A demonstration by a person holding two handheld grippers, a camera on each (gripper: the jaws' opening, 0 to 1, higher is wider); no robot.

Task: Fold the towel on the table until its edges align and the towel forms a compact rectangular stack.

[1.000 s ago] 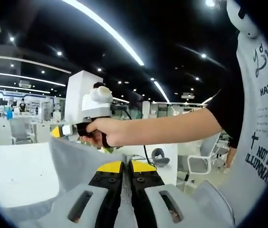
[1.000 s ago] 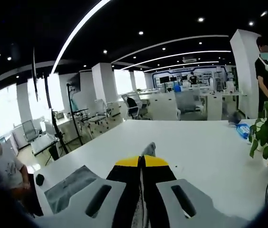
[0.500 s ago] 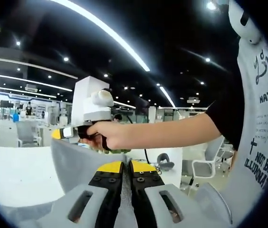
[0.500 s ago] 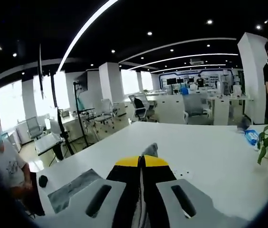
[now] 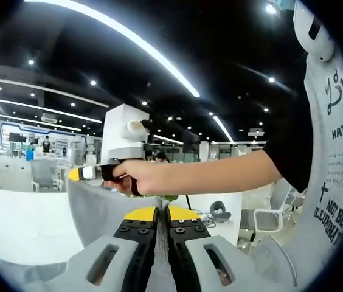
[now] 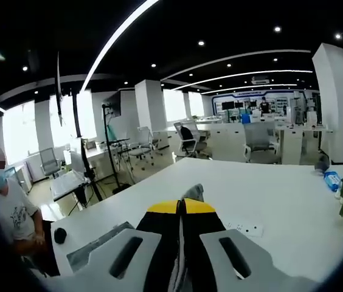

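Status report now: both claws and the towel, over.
Left claw shut on towel. Right claw shut on towel, held up above table. Towel stretched between claws, not yet folded. Nothing in the way.

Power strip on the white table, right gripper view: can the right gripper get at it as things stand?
Probably not yet. The right gripper is shut on the towel, so it is occupied. The path looks free, though: only bare white table lies between its jaws and the power strip.
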